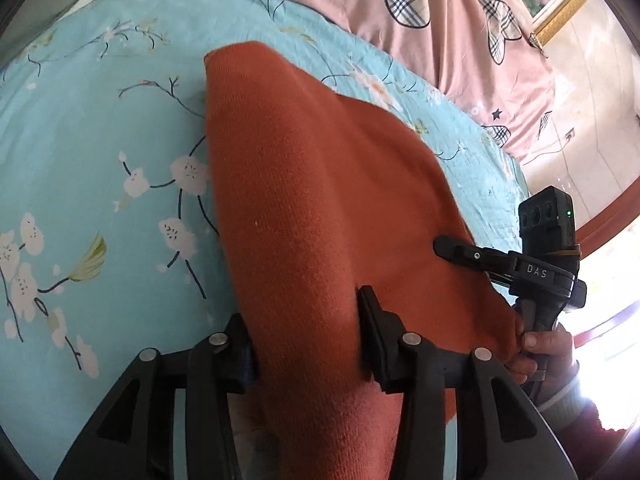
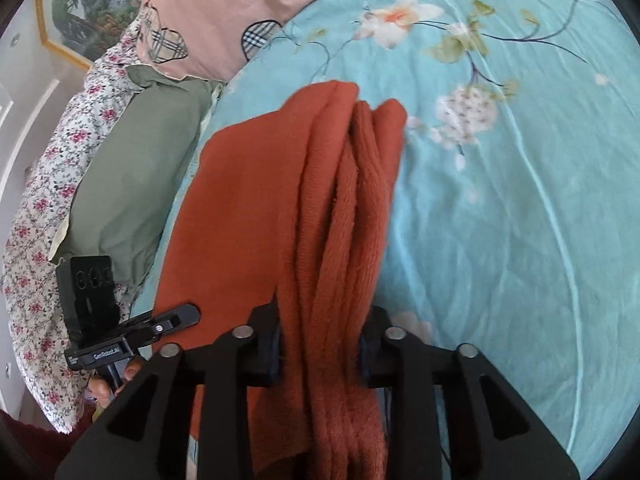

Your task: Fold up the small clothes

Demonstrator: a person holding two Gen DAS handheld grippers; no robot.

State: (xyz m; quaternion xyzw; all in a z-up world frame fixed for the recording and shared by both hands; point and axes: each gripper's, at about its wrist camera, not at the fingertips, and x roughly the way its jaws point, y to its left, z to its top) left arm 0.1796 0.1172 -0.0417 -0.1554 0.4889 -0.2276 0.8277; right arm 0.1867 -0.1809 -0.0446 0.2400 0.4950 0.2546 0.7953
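Rust-orange knit garment [image 1: 320,200] lies on the blue floral bedsheet [image 1: 100,160], folded into several layers. Left gripper [image 1: 306,340] and right gripper [image 2: 320,344] each pinch its near edge at 6 o'clock. Pink pillow [image 1: 440,20] sits at 12 o'clock.

The left gripper [image 1: 308,332] has its two black fingers [image 1: 374,320] squeezed onto a thick bunch of the orange knit garment [image 1: 304,184], one finger on each side. The right gripper [image 2: 320,336] does the same, and its fingers [image 2: 266,330] pinch several bunched layers between them. In the left wrist view the right hand [image 1: 540,350] is wrapped around its handle, and in the right wrist view the left hand [image 2: 116,380] peeks out under its own handle.
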